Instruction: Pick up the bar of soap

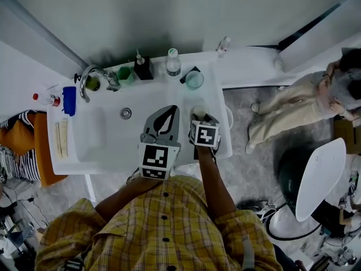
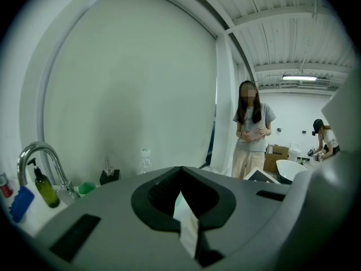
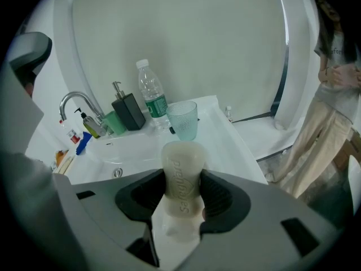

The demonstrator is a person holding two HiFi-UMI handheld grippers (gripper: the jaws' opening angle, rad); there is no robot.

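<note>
The bar of soap (image 3: 181,174) is cream-coloured with embossed lettering. It stands on end between the jaws of my right gripper (image 3: 183,180), which is shut on it. In the head view the soap (image 1: 199,112) shows just beyond the right gripper (image 1: 201,119), over the right part of the white counter (image 1: 217,103). My left gripper (image 1: 168,109) hovers beside it over the sink basin (image 1: 101,134). Its jaws meet at the tips with nothing between them. In its own view the left gripper (image 2: 180,171) points at the wall.
Along the counter's back stand a tap (image 1: 90,79), a green cup (image 1: 125,75), a black pump dispenser (image 1: 143,68), a water bottle (image 1: 173,62) and a clear cup (image 1: 194,79). A blue item (image 1: 69,99) lies at the left. A person (image 1: 304,106) stands to the right.
</note>
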